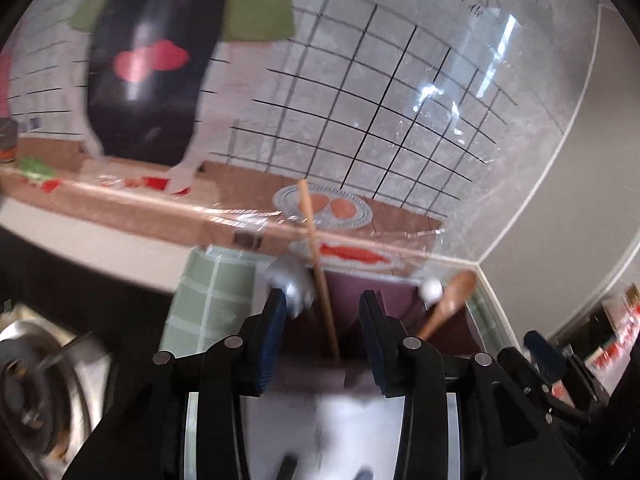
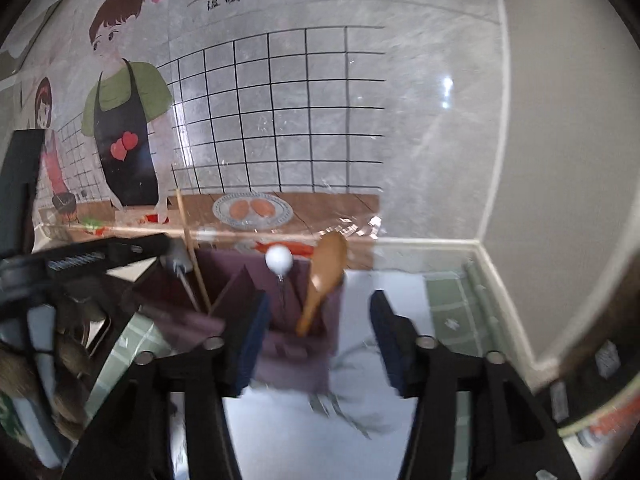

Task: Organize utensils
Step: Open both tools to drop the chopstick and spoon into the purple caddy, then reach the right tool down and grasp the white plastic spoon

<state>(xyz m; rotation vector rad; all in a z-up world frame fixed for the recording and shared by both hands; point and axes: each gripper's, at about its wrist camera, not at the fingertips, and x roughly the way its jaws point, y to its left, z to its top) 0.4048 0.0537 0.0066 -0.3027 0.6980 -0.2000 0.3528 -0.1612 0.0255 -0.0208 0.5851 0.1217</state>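
Observation:
A purple utensil holder (image 2: pixel 296 356) with compartments stands on the counter against the wall. It holds a wooden spoon (image 2: pixel 326 276), a white ball-topped utensil (image 2: pixel 279 259), a wooden chopstick (image 2: pixel 192 248) and a metal utensil (image 2: pixel 176 262). My right gripper (image 2: pixel 316 336) is open, its fingers on either side of the holder's right compartment. My left gripper (image 1: pixel 324 332) is open around the chopstick (image 1: pixel 318 268), just above the holder (image 1: pixel 348 292); the metal utensil head (image 1: pixel 290 280) is beside its left finger (image 1: pixel 272 332). The wooden spoon (image 1: pixel 448 300) stands to the right.
A wall decal with a cook and tile grid (image 2: pixel 280 120) is close behind the holder. A green checked cloth (image 1: pixel 208 304) lies on the counter. A gas stove burner (image 1: pixel 36 384) is at left. The wall corner (image 2: pixel 480 248) is to the right.

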